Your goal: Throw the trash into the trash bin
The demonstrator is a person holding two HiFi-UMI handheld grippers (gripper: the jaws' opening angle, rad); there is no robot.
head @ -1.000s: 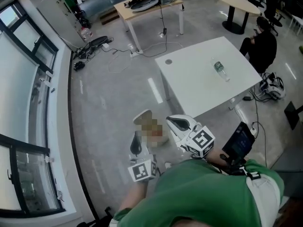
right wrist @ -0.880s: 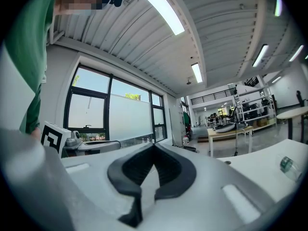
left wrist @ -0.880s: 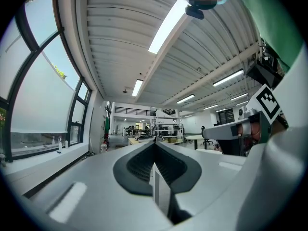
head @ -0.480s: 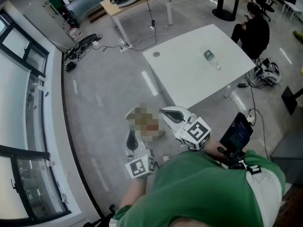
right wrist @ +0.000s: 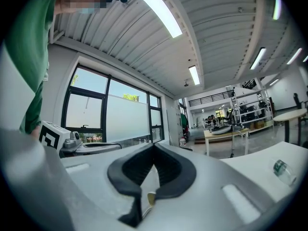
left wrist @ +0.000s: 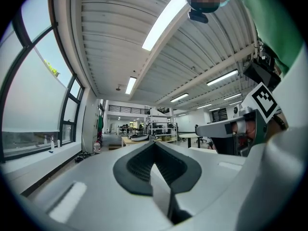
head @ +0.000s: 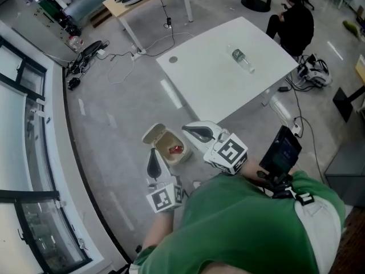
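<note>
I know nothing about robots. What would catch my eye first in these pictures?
The left gripper and right gripper, both shut and held by a person in green, flank a small open trash bin on the floor, with a red item inside. Beyond it, a plastic bottle lies on a white table.

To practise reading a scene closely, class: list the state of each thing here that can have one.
Trash bin: lid open, red item inside.
Bottle: lying on its side on the white table.
Left gripper: shut, empty.
Right gripper: shut, empty.
</note>
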